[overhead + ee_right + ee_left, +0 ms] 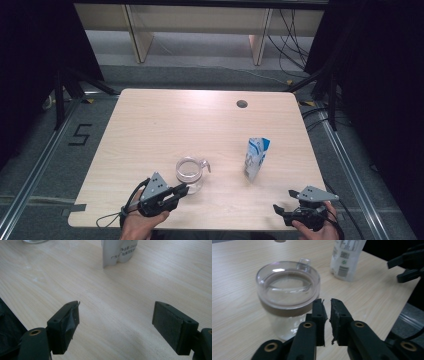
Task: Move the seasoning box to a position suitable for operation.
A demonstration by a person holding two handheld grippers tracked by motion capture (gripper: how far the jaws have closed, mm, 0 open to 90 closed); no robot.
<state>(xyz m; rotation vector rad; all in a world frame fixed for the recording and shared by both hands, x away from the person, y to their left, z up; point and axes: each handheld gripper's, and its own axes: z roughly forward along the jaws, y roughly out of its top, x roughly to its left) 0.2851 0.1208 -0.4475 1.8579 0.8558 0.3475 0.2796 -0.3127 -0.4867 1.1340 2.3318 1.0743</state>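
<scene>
A clear glass cup point(190, 172) with a brown band and a small handle stands near the front of the wooden table point(165, 120). My left gripper point(184, 189) is just in front of the cup, to its right. In the left gripper view the jaws point(326, 302) are shut with nothing between them, beside the cup point(288, 287). A white and blue pouch point(256, 158) stands upright to the right of the cup. My right gripper point(277, 209) sits at the front right edge. In the right gripper view it point(116, 312) is open and empty, facing the pouch point(120, 252).
A round cable hole point(242, 104) lies at the back of the table. The floor around shows rails, cables and a "5" mark point(80, 135). The pouch point(347, 257) and the right gripper point(409, 265) appear beyond the cup in the left gripper view.
</scene>
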